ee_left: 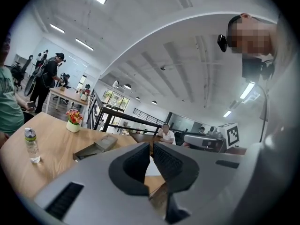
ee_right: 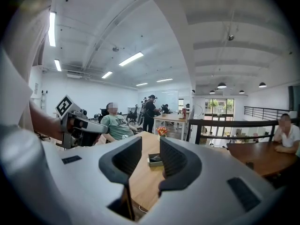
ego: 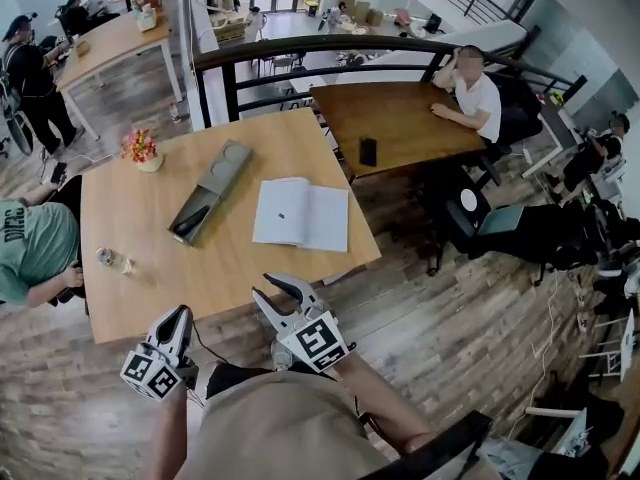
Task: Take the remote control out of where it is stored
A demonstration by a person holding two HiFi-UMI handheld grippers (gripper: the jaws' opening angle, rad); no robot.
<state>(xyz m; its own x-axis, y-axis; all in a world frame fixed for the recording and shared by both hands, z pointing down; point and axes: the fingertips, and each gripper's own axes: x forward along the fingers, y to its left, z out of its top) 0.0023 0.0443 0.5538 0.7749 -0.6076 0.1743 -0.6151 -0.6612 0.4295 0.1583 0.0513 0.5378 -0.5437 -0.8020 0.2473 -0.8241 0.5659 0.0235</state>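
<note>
A long grey storage box (ego: 212,188) lies slanted on the light wooden table (ego: 150,288), its lid open. A dark remote control (ego: 190,220) rests in the box's near end. The box shows in the left gripper view (ee_left: 96,149) and, small, between the jaws in the right gripper view (ee_right: 154,160). Both grippers hang at the table's near edge, well short of the box. My left gripper (ego: 176,320) (ee_left: 151,146) has its jaws together and holds nothing. My right gripper (ego: 278,292) (ee_right: 150,142) stands open and empty.
An open white booklet (ego: 300,214) lies right of the box. A flower pot (ego: 142,150) stands at the far left, and a small bottle (ego: 104,257) at the near left. A person in a green shirt (ego: 30,248) sits at the left edge. A darker table (ego: 400,118) stands behind.
</note>
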